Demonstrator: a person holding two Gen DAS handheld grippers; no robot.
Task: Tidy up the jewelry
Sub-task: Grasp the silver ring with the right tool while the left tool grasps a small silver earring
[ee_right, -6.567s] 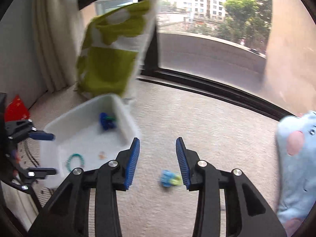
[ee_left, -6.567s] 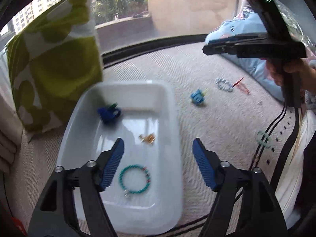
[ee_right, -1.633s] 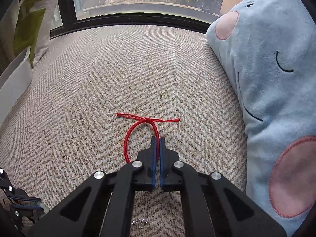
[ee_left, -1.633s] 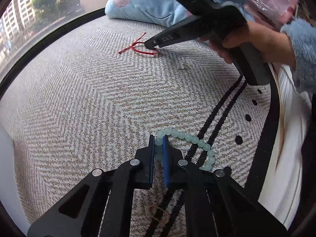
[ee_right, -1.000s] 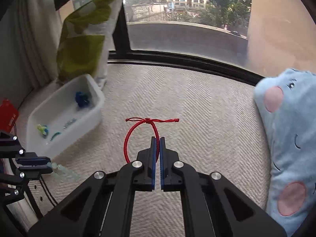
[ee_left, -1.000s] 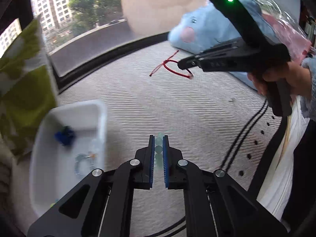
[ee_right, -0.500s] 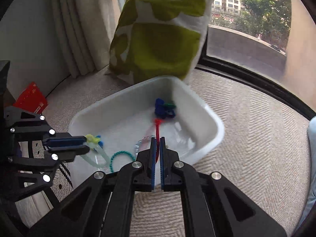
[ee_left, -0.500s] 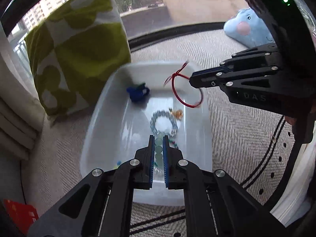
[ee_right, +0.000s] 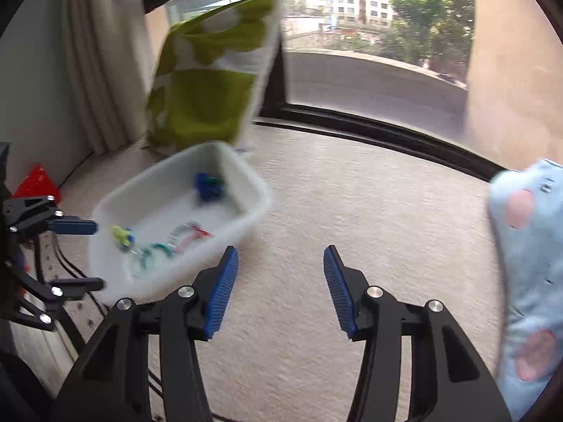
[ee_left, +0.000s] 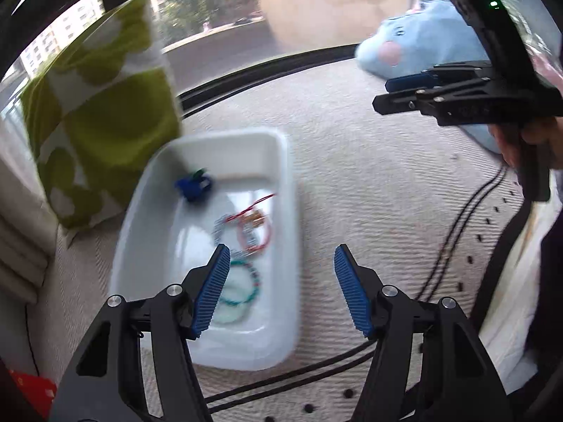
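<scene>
**Both grippers empty above the rug, jewelry in the white tray**

The left gripper hangs nearest the camera with its blue-padded fingers spread wide and nothing between them; one finger overlaps the near end of the white tray in the picture, the other is over bare rug. The tray sits on the herringbone rug, and the jewelry lies inside it. At its near end is a teal bead bracelet, with a pale green bracelet just beside it towards the near wall. Towards the middle lies the red cord bracelet, tangled with a small gold piece and touching a clear bead bracelet. At the far end sits a blue ornament. From the right wrist view, a yellow-green charm shows at the tray's near left corner.

The right gripper also has its fingers wide apart and empty, over open rug beside the tray's long right side. In the left wrist view it is held high at the right, gripped by a hand.

Behind the tray a green-and-white cushion leans upright by the window. A blue plush toy lies at the rug's far right edge. A red packet rests by the curtain. The frames are motion-blurred, so finer details of the pieces cannot be told.
</scene>
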